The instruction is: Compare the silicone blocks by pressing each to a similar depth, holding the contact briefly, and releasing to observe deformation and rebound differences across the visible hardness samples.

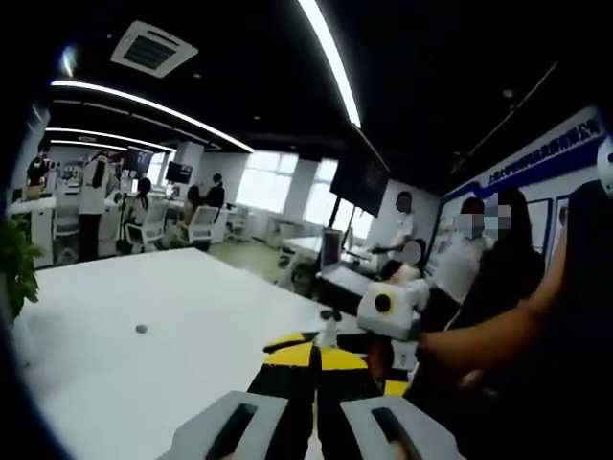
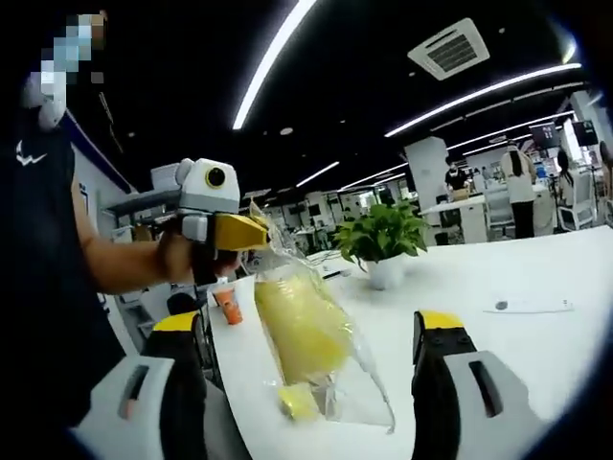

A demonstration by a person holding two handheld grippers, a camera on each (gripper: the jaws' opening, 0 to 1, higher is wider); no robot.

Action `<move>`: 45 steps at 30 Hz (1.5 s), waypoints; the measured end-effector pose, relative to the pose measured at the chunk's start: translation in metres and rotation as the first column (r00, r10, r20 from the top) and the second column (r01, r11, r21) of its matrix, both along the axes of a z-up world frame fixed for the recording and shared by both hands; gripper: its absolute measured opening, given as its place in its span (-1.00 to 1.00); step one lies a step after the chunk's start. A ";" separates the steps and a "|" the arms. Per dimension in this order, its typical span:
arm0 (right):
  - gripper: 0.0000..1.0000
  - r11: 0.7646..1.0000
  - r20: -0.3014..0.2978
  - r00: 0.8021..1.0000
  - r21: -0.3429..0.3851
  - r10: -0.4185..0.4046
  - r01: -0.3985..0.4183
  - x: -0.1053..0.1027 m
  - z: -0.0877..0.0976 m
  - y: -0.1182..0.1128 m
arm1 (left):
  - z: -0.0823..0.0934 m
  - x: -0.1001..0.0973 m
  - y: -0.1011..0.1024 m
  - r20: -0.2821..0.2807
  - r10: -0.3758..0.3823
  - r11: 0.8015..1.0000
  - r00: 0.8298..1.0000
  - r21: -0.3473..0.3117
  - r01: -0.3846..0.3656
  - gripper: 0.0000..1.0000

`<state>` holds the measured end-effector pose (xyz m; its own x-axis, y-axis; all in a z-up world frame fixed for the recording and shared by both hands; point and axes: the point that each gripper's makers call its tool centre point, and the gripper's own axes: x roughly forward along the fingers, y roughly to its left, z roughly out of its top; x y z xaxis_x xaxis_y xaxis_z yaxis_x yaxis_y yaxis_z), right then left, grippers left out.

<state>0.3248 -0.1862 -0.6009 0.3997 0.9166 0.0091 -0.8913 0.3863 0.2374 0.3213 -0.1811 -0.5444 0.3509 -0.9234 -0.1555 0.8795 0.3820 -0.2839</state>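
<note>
My right gripper (image 2: 311, 383) stands with its jaws wide apart over the white table (image 2: 498, 278), nothing between them. Ahead of me the left gripper (image 2: 251, 233) comes in from the left, its yellow jaws pinching the top of a clear plastic bag (image 2: 321, 335) that hangs down toward the table with yellow silicone blocks (image 2: 299, 331) inside. A potted plant (image 2: 383, 240) stands farther back on the table, and a flat paper (image 2: 532, 306) lies off to the right.

An open-plan office: long linear ceiling lights (image 1: 330, 57) and a ceiling air vent (image 1: 153, 48) run across the top, white desks with office chairs (image 1: 201, 225) fill the left background, and a potted plant (image 2: 381, 240) sits mid-frame on a white table (image 2: 498, 278).
</note>
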 end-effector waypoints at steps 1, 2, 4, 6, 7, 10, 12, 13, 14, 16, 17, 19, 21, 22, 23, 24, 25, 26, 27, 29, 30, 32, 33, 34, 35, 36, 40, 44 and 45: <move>0.52 1.000 0.004 1.000 -0.007 0.025 -0.025 -0.003 -0.001 0.003 | 0.000 0.000 0.000 -0.002 -0.001 1.000 1.000 -0.003 0.001 -1.00; 0.41 0.999 0.000 0.999 -0.010 0.037 -0.037 -0.005 -0.003 0.005 | 0.001 -0.001 -0.001 -0.004 -0.005 1.000 1.000 -0.008 0.005 -1.00; 0.29 0.998 0.007 0.999 -0.025 0.053 -0.053 -0.007 -0.006 0.009 | 0.004 -0.002 0.000 -0.008 -0.013 1.000 1.000 -0.019 0.013 -1.00; 0.17 0.998 0.005 0.998 -0.025 0.062 -0.062 -0.007 -0.008 0.009 | 0.008 -0.004 0.000 -0.012 -0.023 0.999 1.000 -0.036 0.023 -1.00; 0.10 0.997 0.005 0.997 -0.007 0.073 -0.073 -0.008 -0.005 0.011 | 0.010 -0.005 0.002 -0.015 -0.026 0.999 1.000 -0.048 0.026 -1.00; -0.09 0.995 0.010 0.995 0.018 0.102 -0.102 -0.011 -0.001 0.014 | 0.016 -0.005 0.003 -0.025 -0.030 0.996 0.999 -0.079 0.028 -1.00; -0.18 0.994 0.010 0.994 0.021 0.107 -0.107 -0.010 -0.001 0.015 | 0.017 -0.006 0.001 -0.023 -0.031 0.996 0.999 -0.084 0.029 -1.00; -0.23 0.993 0.012 0.994 0.032 0.109 -0.109 -0.010 0.002 0.015 | 0.017 -0.006 0.001 -0.025 -0.034 0.996 0.999 -0.086 0.032 -1.00; -0.27 0.994 0.015 0.994 0.039 0.106 -0.106 -0.008 0.003 0.014 | 0.017 -0.006 0.000 -0.024 -0.037 0.995 0.999 -0.090 0.035 -1.00; -0.36 0.994 0.013 0.995 0.057 0.094 -0.095 -0.005 0.007 0.011 | 0.018 -0.004 0.001 -0.023 -0.037 0.995 0.999 -0.090 0.035 -1.00; -0.38 0.993 0.012 0.995 0.063 0.100 -0.101 -0.006 0.008 0.012 | 0.018 -0.003 0.002 -0.023 -0.035 0.995 0.999 -0.094 0.033 -1.00; -0.43 0.992 0.015 0.994 0.065 0.104 -0.105 -0.008 0.010 0.012 | 0.018 0.000 0.004 -0.028 -0.035 0.995 0.999 -0.099 0.033 -1.00; -0.49 0.993 0.004 0.995 0.065 0.102 -0.102 -0.008 0.010 0.012 | 0.018 0.000 0.003 -0.024 -0.032 0.995 0.999 -0.096 0.030 -1.00; -0.51 0.993 -0.003 0.995 0.063 0.100 -0.099 -0.008 0.010 0.012 | 0.017 0.000 0.003 -0.022 -0.031 0.995 0.999 -0.095 0.029 -1.00; -0.54 0.993 -0.012 0.995 0.064 0.097 -0.096 -0.008 0.009 0.012 | 0.017 0.000 0.003 -0.013 -0.028 0.996 1.000 -0.090 0.027 -1.00; -0.56 0.993 -0.031 0.994 0.063 0.103 -0.101 -0.010 0.008 0.012 | 0.017 0.000 0.002 -0.011 -0.028 0.996 1.000 -0.087 0.027 -1.00; -0.59 0.992 -0.039 0.993 0.063 0.108 -0.106 -0.011 0.008 0.012 | 0.017 -0.001 0.002 -0.009 -0.031 0.996 0.999 -0.086 0.030 -1.00; -0.62 0.992 -0.073 0.990 0.059 0.118 -0.114 -0.012 0.006 0.012 | 0.016 -0.001 0.002 -0.003 -0.030 0.996 1.000 -0.080 0.029 -1.00; -0.64 0.992 -0.077 0.990 0.054 0.120 -0.116 -0.013 0.006 0.012 | 0.015 -0.001 0.002 0.002 -0.029 0.997 1.000 -0.075 0.029 -1.00; -0.67 0.994 -0.087 0.990 0.025 0.109 -0.107 -0.012 0.004 0.011 | 0.012 -0.001 0.002 0.005 -0.032 0.997 0.999 -0.073 0.032 -1.00; -0.69 0.994 -0.093 0.989 0.017 0.111 -0.110 -0.013 0.003 0.011 | 0.011 -0.001 0.002 0.009 -0.030 0.997 1.000 -0.073 0.031 -1.00; -0.72 0.993 -0.112 0.986 0.012 0.122 -0.121 -0.015 0.003 0.011 | 0.009 -0.002 0.002 0.016 -0.033 0.997 0.999 -0.076 0.034 -1.00; -0.73 0.992 -0.130 0.983 0.012 0.127 -0.127 -0.017 0.002 0.012 | 0.009 -0.002 0.003 0.012 -0.032 0.996 0.999 -0.079 0.033 -1.00; -0.75 0.992 -0.140 0.982 0.010 0.126 -0.126 -0.018 0.002 0.012 | 0.008 -0.002 0.003 0.012 -0.029 0.996 0.999 -0.078 0.030 -1.00; -0.76 0.993 -0.151 0.981 0.001 0.118 -0.119 -0.018 0.001 0.012 | 0.007 -0.002 0.003 0.014 -0.027 0.997 1.000 -0.075 0.028 -1.00; -0.77 0.993 -0.161 0.980 -0.001 0.116 -0.118 -0.018 0.000 0.012 | 0.007 -0.002 0.003 0.017 -0.025 0.997 1.000 -0.071 0.026 -1.00; -0.82 0.993 -0.190 0.975 -0.007 0.117 -0.121 -0.021 0.000 0.014 | 0.005 0.000 0.005 0.014 -0.016 0.998 1.000 -0.064 0.016 -1.00; -0.85 0.992 -0.186 0.975 -0.014 0.119 -0.124 -0.021 0.001 0.013 | 0.007 0.000 0.004 0.028 -0.019 0.997 0.999 -0.073 0.021 -1.00; -0.86 0.992 -0.186 0.975 -0.017 0.118 -0.124 -0.021 0.001 0.012 | 0.007 0.000 0.004 0.028 -0.018 0.997 0.999 -0.075 0.020 -0.99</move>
<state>0.3041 -0.1746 -0.6001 0.2782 0.9571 -0.0810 -0.8736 0.2872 0.3929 0.3216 -0.1775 -0.5374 0.3365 -0.9387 -0.0754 0.8942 0.3436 -0.2869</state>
